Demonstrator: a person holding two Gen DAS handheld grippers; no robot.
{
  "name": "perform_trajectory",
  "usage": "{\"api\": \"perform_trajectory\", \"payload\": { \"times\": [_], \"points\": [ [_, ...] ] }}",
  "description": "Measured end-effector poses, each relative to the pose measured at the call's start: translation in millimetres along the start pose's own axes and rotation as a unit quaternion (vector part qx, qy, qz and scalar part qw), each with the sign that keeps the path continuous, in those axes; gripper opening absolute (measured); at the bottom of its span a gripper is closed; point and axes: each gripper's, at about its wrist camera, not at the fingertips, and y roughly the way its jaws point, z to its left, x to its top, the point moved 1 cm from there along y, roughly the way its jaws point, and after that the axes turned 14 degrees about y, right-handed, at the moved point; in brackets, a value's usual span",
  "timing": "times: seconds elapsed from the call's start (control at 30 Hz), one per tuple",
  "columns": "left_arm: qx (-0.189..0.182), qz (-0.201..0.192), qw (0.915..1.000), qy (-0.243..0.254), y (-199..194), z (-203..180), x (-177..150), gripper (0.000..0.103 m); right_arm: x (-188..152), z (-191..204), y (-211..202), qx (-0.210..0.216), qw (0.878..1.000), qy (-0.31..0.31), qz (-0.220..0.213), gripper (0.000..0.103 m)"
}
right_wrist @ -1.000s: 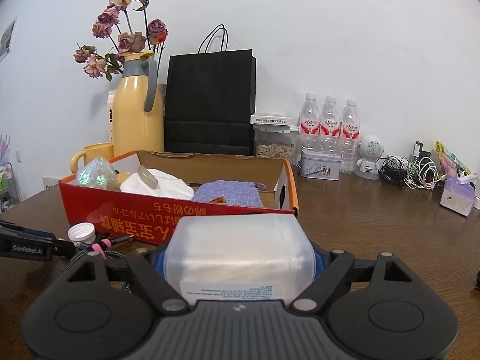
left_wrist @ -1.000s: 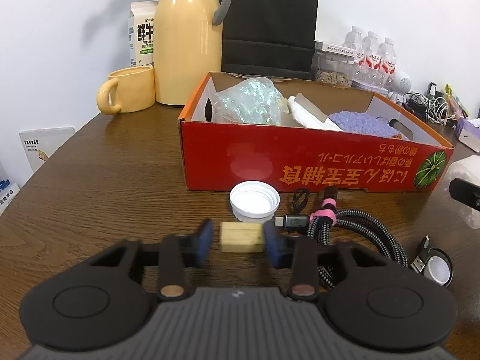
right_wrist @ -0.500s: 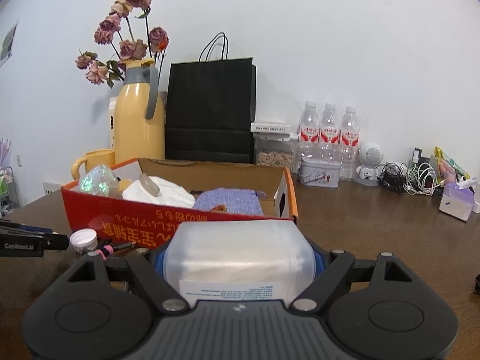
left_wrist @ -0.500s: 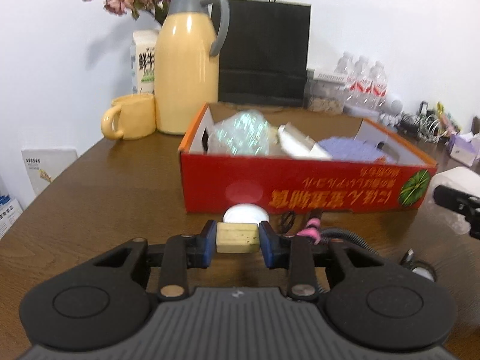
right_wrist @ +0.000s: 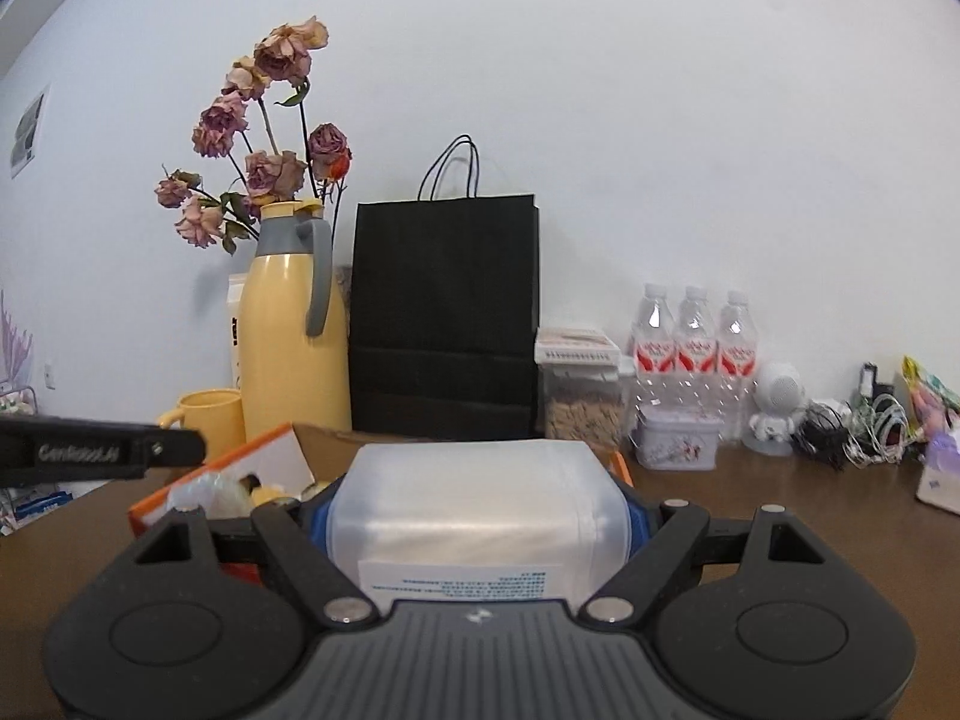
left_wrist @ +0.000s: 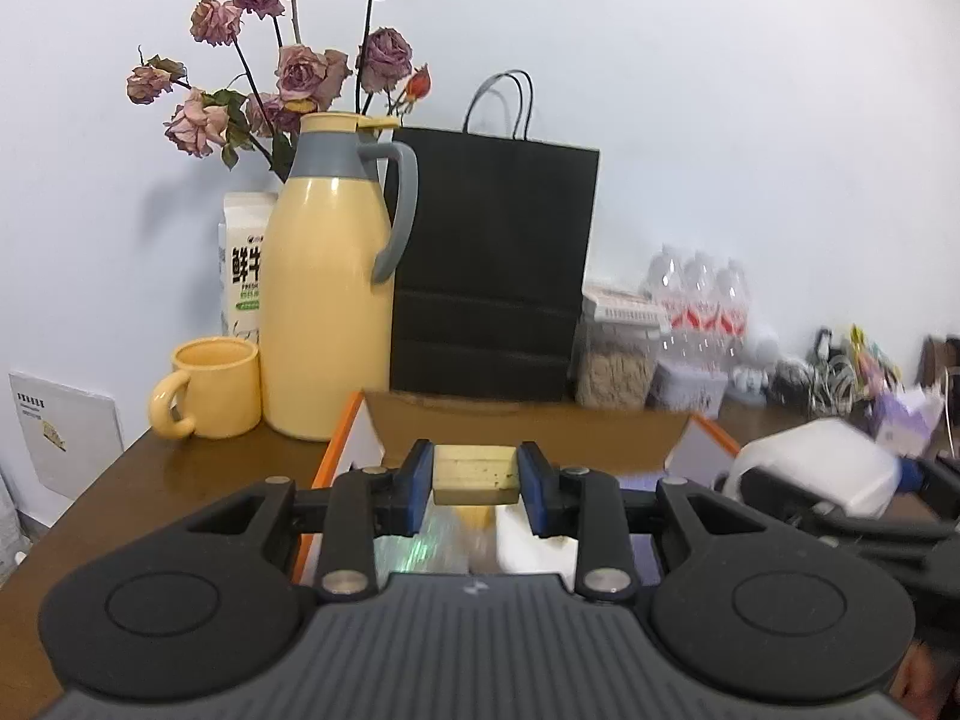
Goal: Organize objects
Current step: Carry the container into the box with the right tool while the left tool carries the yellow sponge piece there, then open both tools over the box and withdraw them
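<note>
1. Left gripper (left_wrist: 475, 483): blue pads clamped on both ends of a small pale-yellow block (left_wrist: 475, 474). Block held level, off the table, over the near end of the box (left_wrist: 345, 438).
2. Right gripper (right_wrist: 477, 525): jaws set wide, pressed against both sides of a translucent white container (right_wrist: 474, 510) with a printed label facing the camera. Container held clear of the table, just in front of the box rim.
3. Below the left jaws: box interior, blurred. An iridescent wrapper (left_wrist: 414, 546) and something white (left_wrist: 528, 540) lie inside; details not readable.
4. Right of the left jaws: the right gripper with its container shows at the frame edge, near the box's far right corner.
5. Left of the right jaws: the left gripper's black side bar enters from the frame edge, above the box's orange corner.
6. Beyond the box, left of the jaws: yellow mug (left_wrist: 210, 387), then yellow thermos (left_wrist: 327, 300) with grey handle, milk carton (left_wrist: 243, 264) and dried roses (left_wrist: 282, 72) behind it.
7. Straight ahead past the box: black paper bag (left_wrist: 489, 264) upright at the wall.
8. Further right along the wall: cereal jar (right_wrist: 579, 390), three water bottles (right_wrist: 693, 348), small tin (right_wrist: 675, 444), white toy robot (right_wrist: 777, 408), tangle of cables (right_wrist: 852, 426).
9. All stand on a brown wooden table (right_wrist: 780, 510).
</note>
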Motion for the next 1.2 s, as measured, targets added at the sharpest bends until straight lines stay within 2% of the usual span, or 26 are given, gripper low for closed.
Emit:
{"api": "perform_trajectory", "payload": {
  "times": [0.17,0.37,0.53,0.67,0.7,0.73,0.77,0.8,0.83,0.87,0.9,0.97,1.2],
  "points": [
    [0.010,0.004,0.9999,-0.014,33.6,1.3,13.3,0.031,10.3,10.2,37.5,-0.008,1.000,-0.005,0.002,0.082],
    [0.019,0.032,0.9986,-0.037,77.0,3.0,9.3,0.031,2.1,8.5,83.5,-0.022,0.999,0.007,0.024,0.082],
    [0.010,0.039,0.9989,-0.025,86.7,2.5,0.7,0.031,-9.0,-0.8,102.0,-0.012,0.998,0.015,0.052,0.082],
    [0.007,0.038,0.9991,-0.017,86.3,-0.7,-1.8,0.031,-10.8,-2.6,103.6,-0.021,0.998,0.017,0.054,0.082],
    [0.010,0.036,0.9992,-0.014,84.9,-1.8,-2.7,0.033,-11.0,-2.9,102.7,-0.023,0.998,0.017,0.051,0.082],
    [0.012,0.033,0.9993,-0.010,82.5,-3.2,-3.5,0.042,-11.2,-3.8,101.9,-0.025,0.998,0.018,0.050,0.082],
    [0.014,0.028,0.9995,-0.007,79.6,-4.3,-4.2,0.061,-11.0,-5.7,101.2,-0.026,0.998,0.021,0.050,0.082],
    [0.018,0.024,0.9995,-0.007,77.2,-4.6,-4.4,0.072,-10.8,-7.5,100.8,-0.028,0.998,0.024,0.052,0.083],
    [0.022,0.019,0.9996,-0.007,74.7,-4.6,-4.2,0.090,-10.8,-9.4,100.2,-0.029,0.998,0.028,0.052,0.085],
    [0.024,0.011,0.9996,-0.007,71.9,-4.4,-4.0,0.099,-10.4,-11.2,99.3,-0.029,0.998,0.031,0.052,0.093],
    [0.023,0.003,0.9997,-0.008,69.3,-4.0,-3.5,0.103,-10.0,-12.4,98.9,-0.029,0.998,0.034,0.052,0.099],
    [0.022,-0.006,0.9996,-0.016,64.3,-2.8,-3.1,0.103,-9.7,-13.0,96.2,-0.034,0.998,0.036,0.045,0.102],
    [0.027,-0.003,0.9993,-0.027,58.1,2.2,-4.7,0.103,-10.3,-12.4,89.7,-0.035,0.998,0.029,0.043,0.103]
  ]
}}
